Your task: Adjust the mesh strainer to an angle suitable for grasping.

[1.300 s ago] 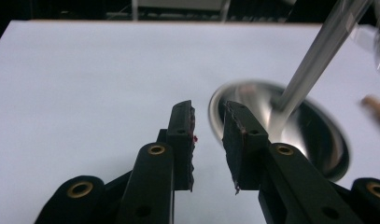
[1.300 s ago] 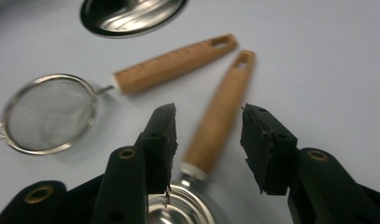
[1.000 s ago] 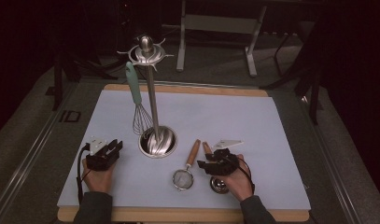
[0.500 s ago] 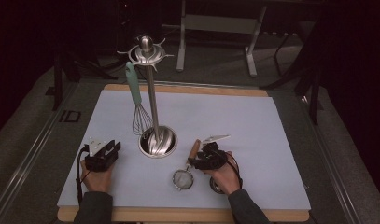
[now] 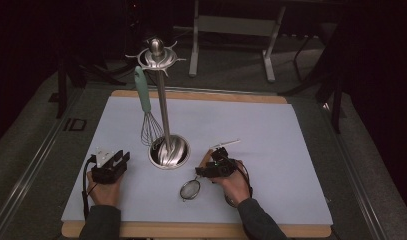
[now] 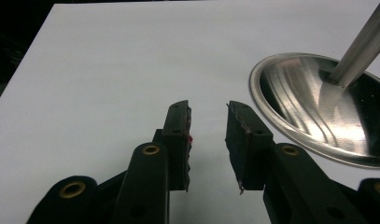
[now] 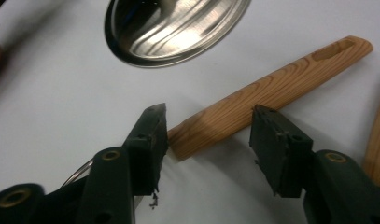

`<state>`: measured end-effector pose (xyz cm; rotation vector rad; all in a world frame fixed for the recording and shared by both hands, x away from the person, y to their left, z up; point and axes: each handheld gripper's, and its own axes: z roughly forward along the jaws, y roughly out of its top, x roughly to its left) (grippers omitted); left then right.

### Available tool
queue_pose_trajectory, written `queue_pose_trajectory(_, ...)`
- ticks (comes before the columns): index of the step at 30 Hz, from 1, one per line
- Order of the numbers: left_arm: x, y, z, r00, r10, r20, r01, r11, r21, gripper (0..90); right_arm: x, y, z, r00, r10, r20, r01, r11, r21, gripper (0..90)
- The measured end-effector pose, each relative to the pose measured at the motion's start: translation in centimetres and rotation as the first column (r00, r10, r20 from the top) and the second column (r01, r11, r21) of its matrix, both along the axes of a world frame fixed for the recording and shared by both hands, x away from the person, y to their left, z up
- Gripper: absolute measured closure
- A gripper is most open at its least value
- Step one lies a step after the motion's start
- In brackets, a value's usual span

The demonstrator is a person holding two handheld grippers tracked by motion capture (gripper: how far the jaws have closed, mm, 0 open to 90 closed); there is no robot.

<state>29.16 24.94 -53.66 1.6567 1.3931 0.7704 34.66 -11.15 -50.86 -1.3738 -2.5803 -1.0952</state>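
Note:
A steel utensil stand (image 5: 168, 150) rises from its round base (image 6: 318, 107) to hooks at the top, and a teal-handled whisk (image 5: 143, 95) hangs from it. A small strainer (image 5: 190, 189) with a wooden handle (image 7: 267, 98) lies right of the base. My right gripper (image 5: 214, 167) (image 7: 209, 113) is low over that handle. Its jaws have just been opening and stand on either side of the wood, the pads clear of it. Left of the base my left gripper (image 5: 122, 159) (image 6: 208, 107) rests on the white mat; its jaws have just been opening, with nothing between them.
A second wooden handle (image 7: 379, 140) lies just right of the right gripper. A thin white utensil (image 5: 226, 144) sits behind the right hand. The white mat (image 5: 271, 130) covers a wooden board. Dark floor and table legs (image 5: 268, 50) lie beyond.
The right hand has slid left toward the stand's base and now sits over the strainer's wooden handle. The left hand has kept its place.

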Motion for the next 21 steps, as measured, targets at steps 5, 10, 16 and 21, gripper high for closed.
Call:
queue_pose_trajectory(5,0.0,-0.1,0.0,1.0000,-0.004,-0.002,0.004,1.0000,0.000,70.0,0.4,0.3,0.1,0.9998,-0.006,-0.019,0.006,1.000,-0.016,44.0)
queue_pose_trajectory(10,0.0,-0.1,0.0,1.0000,-0.004,0.000,0.004,1.0000,-0.001,70.0,1.2,0.3,0.1,0.9978,-0.038,-0.055,0.037,0.999,-0.013,43.8)
queue_pose_trajectory(16,0.0,0.0,0.1,1.0000,-0.003,0.001,0.003,1.0000,-0.006,70.0,1.4,0.7,0.0,0.9943,-0.050,-0.094,0.050,0.999,0.001,44.4)
queue_pose_trajectory(21,-0.1,0.0,0.1,1.0000,-0.003,0.003,0.003,1.0000,-0.009,70.0,1.1,2.1,-0.7,0.9885,0.016,-0.150,-0.016,1.000,-0.001,50.9)
